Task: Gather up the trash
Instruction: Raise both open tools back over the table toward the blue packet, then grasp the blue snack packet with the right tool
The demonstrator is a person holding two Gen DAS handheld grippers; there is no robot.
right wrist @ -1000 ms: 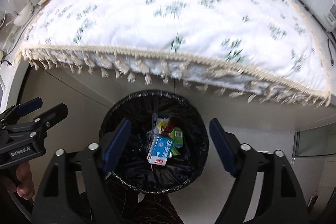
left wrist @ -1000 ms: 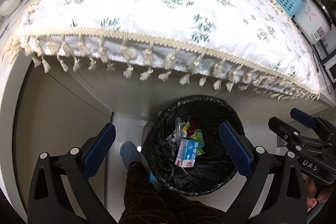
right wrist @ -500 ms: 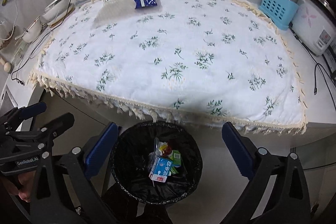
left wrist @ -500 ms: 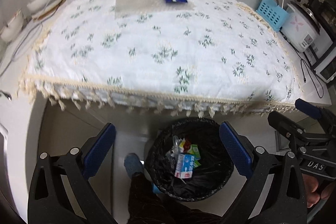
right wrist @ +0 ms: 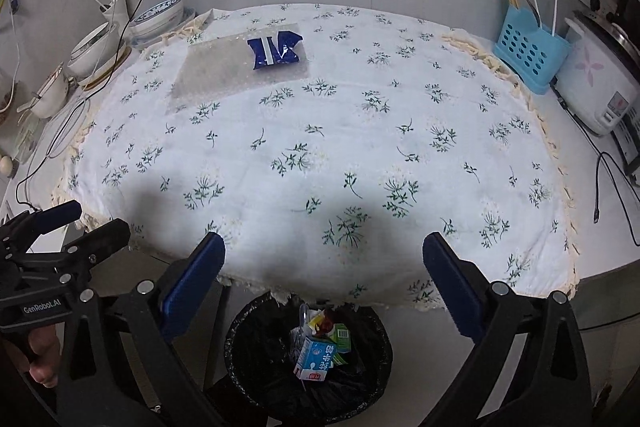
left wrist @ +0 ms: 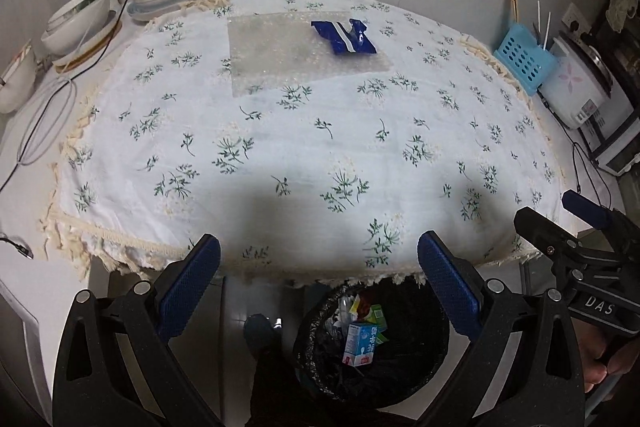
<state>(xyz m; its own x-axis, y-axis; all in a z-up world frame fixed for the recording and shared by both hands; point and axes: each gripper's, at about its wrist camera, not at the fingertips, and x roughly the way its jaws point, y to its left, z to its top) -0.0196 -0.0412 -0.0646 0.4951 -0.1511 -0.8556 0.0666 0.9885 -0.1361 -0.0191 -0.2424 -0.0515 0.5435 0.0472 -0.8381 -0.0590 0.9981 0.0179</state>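
A blue wrapper [left wrist: 345,36] [right wrist: 275,50] lies on a clear sheet of bubble wrap [left wrist: 280,57] [right wrist: 224,71] at the far side of the table. A black-lined trash bin [left wrist: 424,367] [right wrist: 260,359] stands on the floor under the table's near edge, holding a milk carton [left wrist: 360,343] [right wrist: 316,357] and other trash. My left gripper [left wrist: 319,281] is open and empty above the table's near edge. My right gripper [right wrist: 323,277] is open and empty beside it, also far from the wrapper.
The table wears a white floral cloth [left wrist: 304,147] [right wrist: 320,155] with a fringe. Bowls [left wrist: 76,21] [right wrist: 104,43] and cables sit at the left. A blue utensil basket [left wrist: 526,61] [right wrist: 530,55] and a rice cooker [left wrist: 580,87] [right wrist: 600,83] stand at the right.
Both grippers have risen from over the trash bin to above the table's near edge. The table top and the blue wrapper have come into fuller view. Both stay open.
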